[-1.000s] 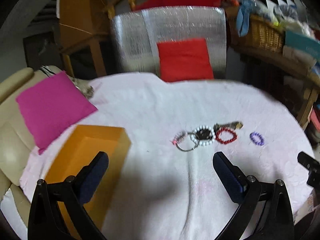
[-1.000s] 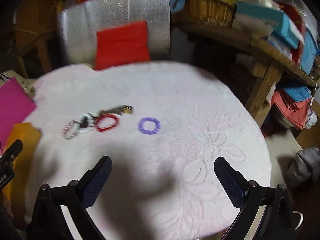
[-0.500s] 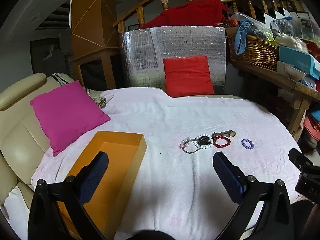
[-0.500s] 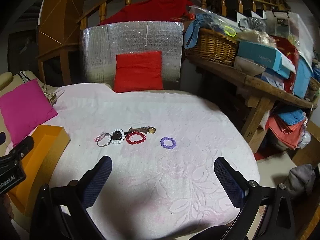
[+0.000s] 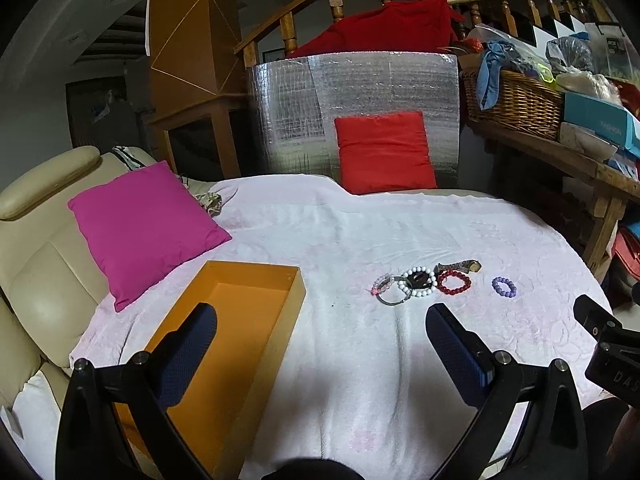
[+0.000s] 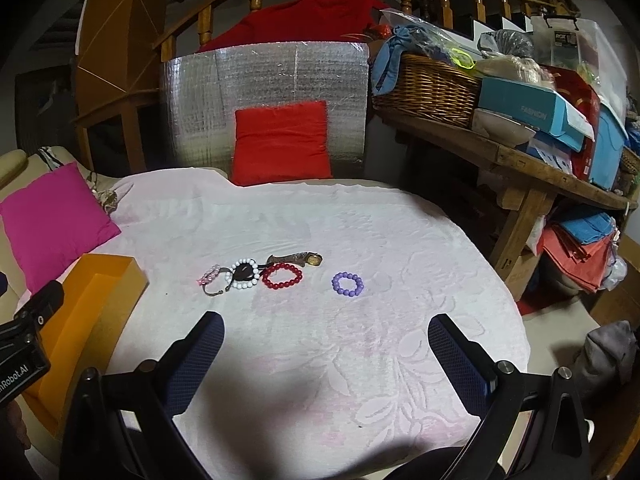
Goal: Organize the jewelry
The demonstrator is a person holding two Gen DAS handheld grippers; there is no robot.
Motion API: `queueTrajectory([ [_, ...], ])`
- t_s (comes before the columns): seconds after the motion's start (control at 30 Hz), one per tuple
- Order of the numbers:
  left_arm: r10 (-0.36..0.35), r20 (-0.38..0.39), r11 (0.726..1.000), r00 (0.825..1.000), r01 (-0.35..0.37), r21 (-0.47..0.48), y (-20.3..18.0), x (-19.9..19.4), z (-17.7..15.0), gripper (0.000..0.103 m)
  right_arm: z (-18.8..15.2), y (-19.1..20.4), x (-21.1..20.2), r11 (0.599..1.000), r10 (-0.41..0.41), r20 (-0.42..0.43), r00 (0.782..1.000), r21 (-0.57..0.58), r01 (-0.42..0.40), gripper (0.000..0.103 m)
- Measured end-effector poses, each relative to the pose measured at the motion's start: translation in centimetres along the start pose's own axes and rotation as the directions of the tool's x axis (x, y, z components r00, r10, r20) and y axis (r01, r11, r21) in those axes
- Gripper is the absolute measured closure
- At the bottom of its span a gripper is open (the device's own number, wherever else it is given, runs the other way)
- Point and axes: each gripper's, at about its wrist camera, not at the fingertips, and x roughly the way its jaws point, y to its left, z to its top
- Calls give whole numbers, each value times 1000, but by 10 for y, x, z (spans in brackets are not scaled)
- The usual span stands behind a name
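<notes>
- My left gripper (image 5: 320, 344) hangs above the bench (image 5: 360, 380) with its jaws wide apart and nothing between them. I read that as a waiting pose, since no piece is within reach.
- My right gripper (image 6: 324, 344) is the same: jaws spread, empty, raised over the pale embossed cloth (image 6: 360, 360) that covers the bench.
- The jewelry lies ahead of both pairs of jaws in a loose row. In the right view the purple bead bracelet (image 6: 347, 284) sits alone, dead ahead between the jaws and apart from the rest, so I judge it the easiest first pick for that side.
- Left of it are the red bead bracelet (image 6: 282, 276) and the white bead bracelet (image 6: 242, 274). A dark piece lies inside the white ring, but I cannot tell what it is.
- The wristwatch (image 6: 298, 259) lies just beyond the red bracelet.
- A pink beaded piece (image 6: 210, 275) and a thin metal bangle (image 6: 214, 290) crowd the far left end, touching or overlapping, so they will probably need careful separating.
- The open orange box (image 5: 240, 320) runs under and beyond the left finger of my left gripper. It looks empty, so I take it as the destination, placed on the left so that hand can drop pieces in.
</notes>
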Motion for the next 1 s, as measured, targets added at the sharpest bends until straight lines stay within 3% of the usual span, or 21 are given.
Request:
queueTrajectory([
  [1.0,16,-7,1000,1000,-16,2,3,3,1,0,2,8,11,1000,28,-1,1000,14,-28,0],
])
